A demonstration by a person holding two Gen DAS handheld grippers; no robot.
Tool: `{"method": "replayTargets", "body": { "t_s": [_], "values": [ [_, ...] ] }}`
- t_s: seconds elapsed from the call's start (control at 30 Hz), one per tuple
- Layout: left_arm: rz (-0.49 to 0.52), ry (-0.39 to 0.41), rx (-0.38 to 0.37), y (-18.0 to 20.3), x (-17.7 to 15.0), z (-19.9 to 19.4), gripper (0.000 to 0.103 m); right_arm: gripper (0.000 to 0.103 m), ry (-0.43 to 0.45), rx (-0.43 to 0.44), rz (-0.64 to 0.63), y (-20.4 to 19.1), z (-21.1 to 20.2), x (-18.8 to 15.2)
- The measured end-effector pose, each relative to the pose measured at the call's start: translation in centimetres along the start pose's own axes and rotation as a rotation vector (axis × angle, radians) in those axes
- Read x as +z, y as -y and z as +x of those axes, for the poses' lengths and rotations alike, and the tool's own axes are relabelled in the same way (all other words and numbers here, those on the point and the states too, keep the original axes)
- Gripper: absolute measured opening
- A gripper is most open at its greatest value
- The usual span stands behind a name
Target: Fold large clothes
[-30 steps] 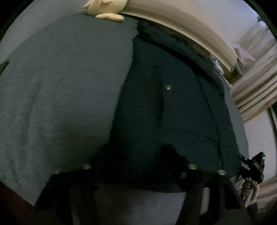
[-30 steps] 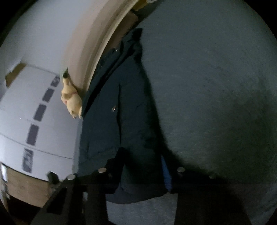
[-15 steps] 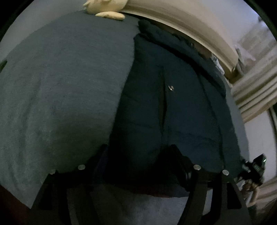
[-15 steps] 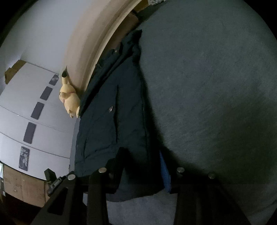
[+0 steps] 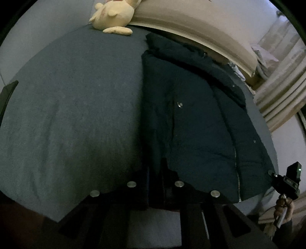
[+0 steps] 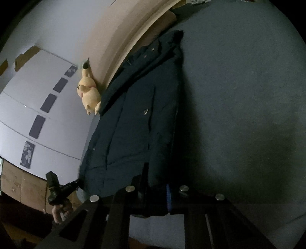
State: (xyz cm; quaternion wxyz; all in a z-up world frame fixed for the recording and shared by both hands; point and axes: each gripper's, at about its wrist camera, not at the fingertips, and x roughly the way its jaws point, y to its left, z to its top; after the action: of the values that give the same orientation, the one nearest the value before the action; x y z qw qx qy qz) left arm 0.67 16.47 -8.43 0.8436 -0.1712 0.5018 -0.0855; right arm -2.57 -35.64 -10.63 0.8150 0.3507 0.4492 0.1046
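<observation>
Zipper [image 5: 236, 172] visible left view only — wall panels [image 6: 47, 103] right view only.

Jacket [image 5: 191, 124] hem hides left gripper [image 5: 155, 172] fingertips.

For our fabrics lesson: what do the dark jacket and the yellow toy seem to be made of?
Jacket: probably matte synthetic shell over padding; it looks puffy, with metal snaps and zipper. Yellow toy: likely soft plush, rounded and fuzzy-looking.
</observation>
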Motion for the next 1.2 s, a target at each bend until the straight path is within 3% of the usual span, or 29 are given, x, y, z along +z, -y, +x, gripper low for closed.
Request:
{"method": "replayTargets", "body": {
  "t_s": [0.2, 0.3, 0.33, 0.37, 0.4, 0.47, 0.53, 0.63, 0.7, 0.73, 0.77, 0.8, 0.87, 1.2],
  "values": [
    [0.01, -0.027, -0.016, -1.2, -3.6, -0.7, 0.011, 0.016, -0.034, -0.02, 0.029, 1.6, -1.1, -2.7],
    [-0.024, -0.003, -0.029, -2.0, -3.6, -1.0, 0.016, 0.024, 0.001, 0.005, 0.078, 2.8, -1.5, -3.2],
    [-0.044, 0.006, -0.039, -2.3, -3.1, -1.2, 0.018, 0.041, 0.028, -0.008, 0.086, 3.1, -1.9, -3.2],
    [-0.061, 0.025, -0.043, -2.6, -2.9, -1.5, 0.021, 0.07, 0.054, -0.023, 0.088, 3.2, -2.3, -3.1],
    [-0.067, 0.042, -0.045, -3.0, -2.8, -1.9, 0.027, 0.079, 0.079, -0.026, 0.089, 3.3, -2.7, -3.0],
    [-0.08, 0.057, -0.049, -3.5, -2.4, -1.9, 0.042, 0.08, 0.087, 0.0, 0.087, 3.5, -2.7, -2.7],
    [-0.1, 0.026, -0.065, -3.1, -2.7, -0.9, 0.048, 0.08, 0.075, -0.008, 0.079, 3.5, -2.3, -2.5],
    [-0.109, -0.034, -0.072, -2.7, -3.0, 0.7, 0.05, 0.08, 0.056, 0.009, 0.089, 3.6, -1.0, -2.5],
    [-0.077, -0.029, -0.062, -2.2, -3.5, 0.5, 0.05, 0.075, 0.038, 0.02, 0.063, 3.2, -0.5, -2.6],
    [-0.051, -0.028, -0.047, -1.9, -3.6, 0.3, 0.049, 0.049, 0.012, 0.033, 0.045, 2.8, 0.0, -2.7],
    [-0.033, -0.033, -0.041, -1.8, -3.7, 0.2, 0.035, 0.022, -0.02, 0.026, 0.039, 2.6, 0.5, -2.9],
    [-0.017, -0.036, -0.024, -1.7, -3.7, 0.1, 0.021, 0.021, -0.03, 0.003, 0.033, 2.5, 0.9, -3.0],
    [-0.012, -0.038, -0.022, -1.9, -3.6, -0.2, 0.014, 0.016, -0.036, -0.004, 0.025, 2.1, 1.2, -3.2],
    [0.014, -0.011, -0.005, -2.0, -5.4, -2.6, 0.011, 0.013, -0.052, -0.023, -0.022, 0.5, 0.0, -4.2]
  ]
}}
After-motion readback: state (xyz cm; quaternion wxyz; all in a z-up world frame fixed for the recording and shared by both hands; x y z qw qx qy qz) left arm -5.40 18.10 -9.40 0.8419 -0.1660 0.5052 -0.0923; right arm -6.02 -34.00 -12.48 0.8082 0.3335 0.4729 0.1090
